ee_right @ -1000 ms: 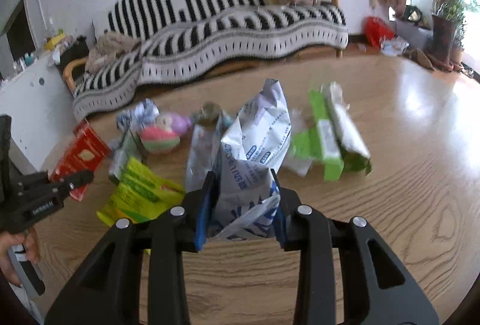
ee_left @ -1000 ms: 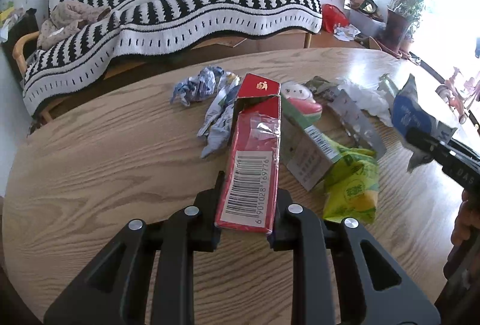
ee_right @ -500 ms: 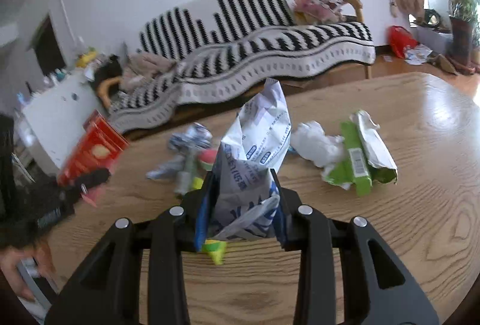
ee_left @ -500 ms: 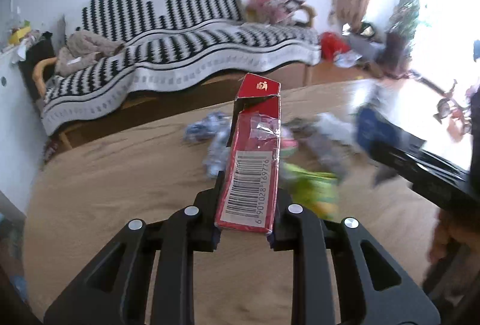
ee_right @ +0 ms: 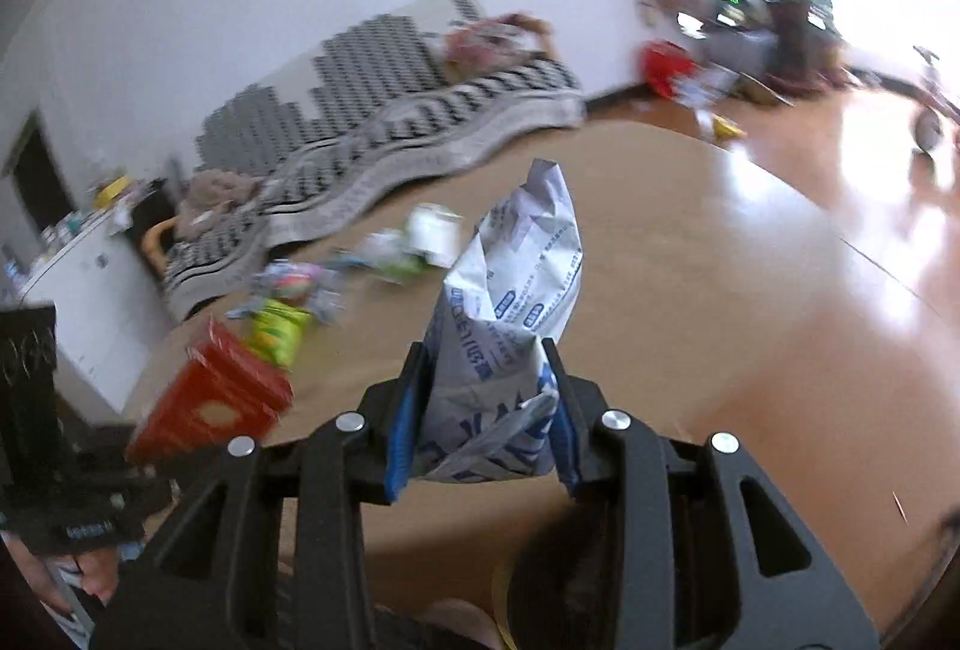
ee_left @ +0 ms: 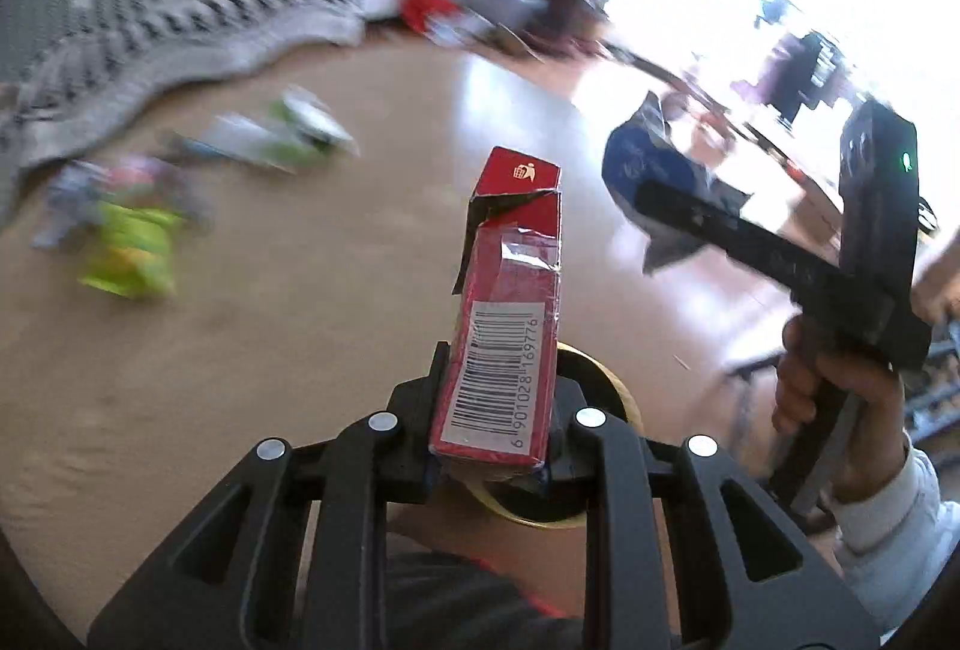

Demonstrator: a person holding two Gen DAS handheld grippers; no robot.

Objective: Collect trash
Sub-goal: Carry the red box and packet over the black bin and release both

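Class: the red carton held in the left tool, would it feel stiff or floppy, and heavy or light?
The red carton probably stays fairly stiff: it stands straight above the left tool. Its torn-open top suggests it is empty, so likely light and crushable.

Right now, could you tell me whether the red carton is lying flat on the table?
No, the red carton is clamped between the fingers of the left gripper, lifted above the wooden table.

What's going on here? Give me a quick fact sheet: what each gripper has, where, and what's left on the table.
left gripper: clamped on a red carton with a barcode
right gripper: holds a crumpled white and blue bag, still between its pads
where: both lifted above the wooden table
left on table: green packet, more wrappers, blurred
below the grippers: dark round opening with a yellow rim, partly hidden
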